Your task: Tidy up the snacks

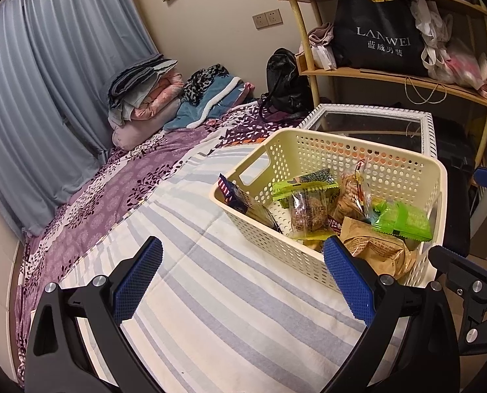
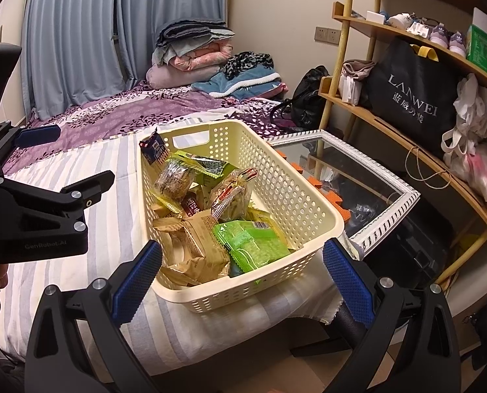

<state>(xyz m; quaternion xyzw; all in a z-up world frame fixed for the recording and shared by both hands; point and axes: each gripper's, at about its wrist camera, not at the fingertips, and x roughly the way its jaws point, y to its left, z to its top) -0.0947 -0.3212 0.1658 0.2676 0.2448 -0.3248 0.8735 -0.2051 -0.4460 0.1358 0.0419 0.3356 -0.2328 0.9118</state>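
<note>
A cream perforated basket (image 1: 309,150) (image 2: 292,196) stands on the striped bed cover near the bed's corner. It holds several snack packs: a green pack (image 1: 403,221) (image 2: 253,242), a tan bag (image 1: 374,250) (image 2: 191,239), a clear-wrapped cake (image 1: 309,211) (image 2: 174,177) and a blue-and-red pack (image 1: 233,196) (image 2: 153,149) leaning on the rim. My left gripper (image 1: 243,281) is open and empty over the bed, left of the basket. My right gripper (image 2: 243,281) is open and empty, its fingers on either side of the basket's near end. The left gripper also shows in the right wrist view (image 2: 69,160).
A white-framed mirror (image 1: 374,124) (image 2: 358,190) lies beyond the basket. A wooden shelf (image 1: 390,75) (image 2: 407,124) with bags and shoes stands at the right. Folded bedding (image 1: 145,95) (image 2: 194,55) and a black bag (image 1: 286,82) (image 2: 309,98) sit at the bed's far end.
</note>
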